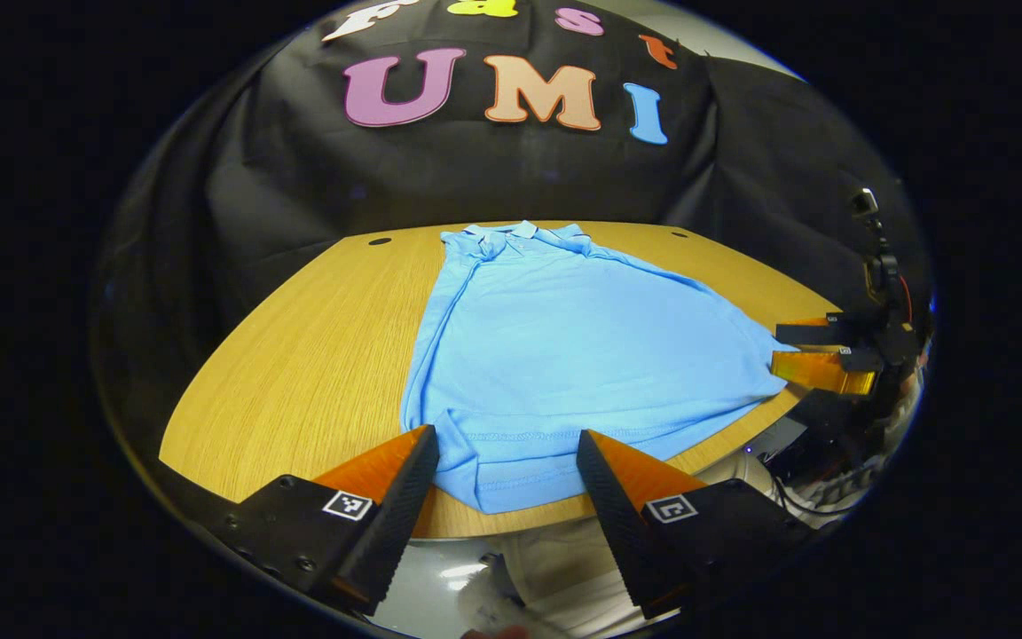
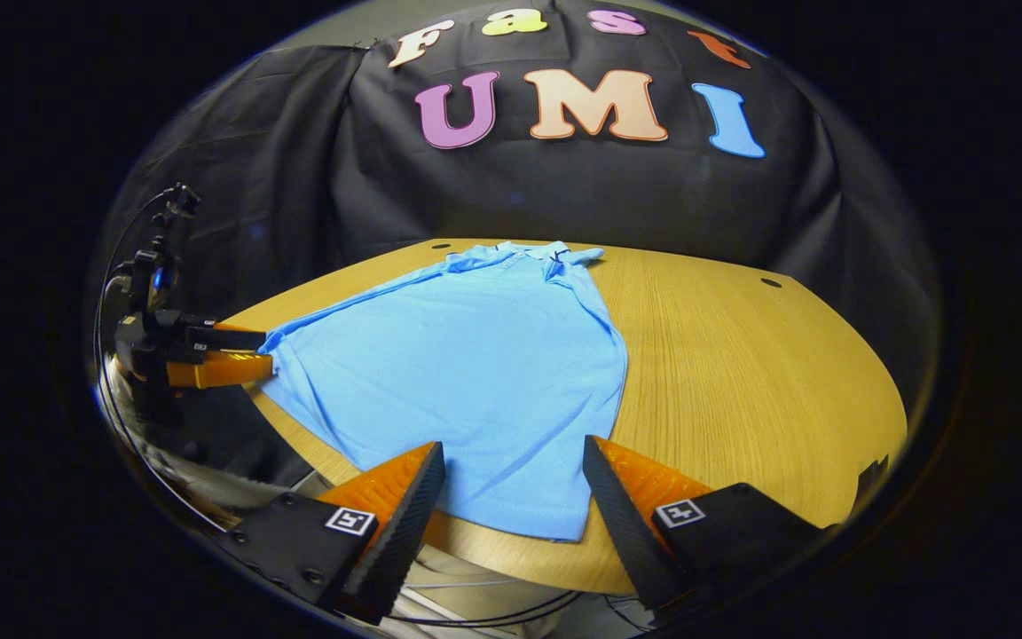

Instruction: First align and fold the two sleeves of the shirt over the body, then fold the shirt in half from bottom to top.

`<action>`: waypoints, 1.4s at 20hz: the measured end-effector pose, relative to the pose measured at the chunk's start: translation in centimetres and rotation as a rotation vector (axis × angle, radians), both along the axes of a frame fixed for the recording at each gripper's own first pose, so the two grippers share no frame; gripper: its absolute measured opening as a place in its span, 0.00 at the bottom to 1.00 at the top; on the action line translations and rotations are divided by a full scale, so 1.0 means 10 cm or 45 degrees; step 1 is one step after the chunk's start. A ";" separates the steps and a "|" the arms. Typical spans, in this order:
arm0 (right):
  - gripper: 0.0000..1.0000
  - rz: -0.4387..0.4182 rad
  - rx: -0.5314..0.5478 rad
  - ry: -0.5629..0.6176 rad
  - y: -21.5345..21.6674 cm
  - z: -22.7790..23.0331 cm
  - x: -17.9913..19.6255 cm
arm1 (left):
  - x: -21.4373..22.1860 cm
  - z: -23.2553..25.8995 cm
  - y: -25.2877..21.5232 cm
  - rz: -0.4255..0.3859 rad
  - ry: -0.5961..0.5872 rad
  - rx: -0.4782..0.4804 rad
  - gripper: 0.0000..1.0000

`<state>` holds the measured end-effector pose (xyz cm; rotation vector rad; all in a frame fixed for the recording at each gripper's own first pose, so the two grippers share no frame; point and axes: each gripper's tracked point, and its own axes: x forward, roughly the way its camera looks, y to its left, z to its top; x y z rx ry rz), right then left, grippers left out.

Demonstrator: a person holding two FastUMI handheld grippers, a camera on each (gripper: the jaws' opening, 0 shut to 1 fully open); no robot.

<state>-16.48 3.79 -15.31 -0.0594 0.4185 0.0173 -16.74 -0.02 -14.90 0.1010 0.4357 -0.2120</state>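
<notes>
On the round-edged wooden table (image 1: 316, 355) w/ fine straight grain lies the light blue short-sleeved polo shirt (image 1: 564, 355), collar (image 1: 511, 238) at the far end by the black cloth wall, hem (image 1: 520, 484) at the near edge. Sleeves look already folded in over the body; fabric is smooth knit, soft creases down the long sides, stitched double hem.

Left gripper (image 1: 507, 453) hovers low at the near edge, jaws spread wide, one finger either side of the hem's left corner, nothing between them pressed. Fingers are wedge-shaped w/ ribbed inner pads, square marker tags on the blocks behind.

Right gripper (image 2: 511, 466) mirrors it at the hem's right corner, jaws also wide apart, straddling cloth, not pinching.

Each view catches the other gripper side-on at the table's edge, tips just beside the shirt, approx level w/ the tabletop.
</notes>
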 end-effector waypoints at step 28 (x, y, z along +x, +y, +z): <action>0.04 0.028 0.046 -0.208 0.25 0.48 0.40 | 0.45 0.57 -0.14 -0.040 -0.211 -0.206 0.00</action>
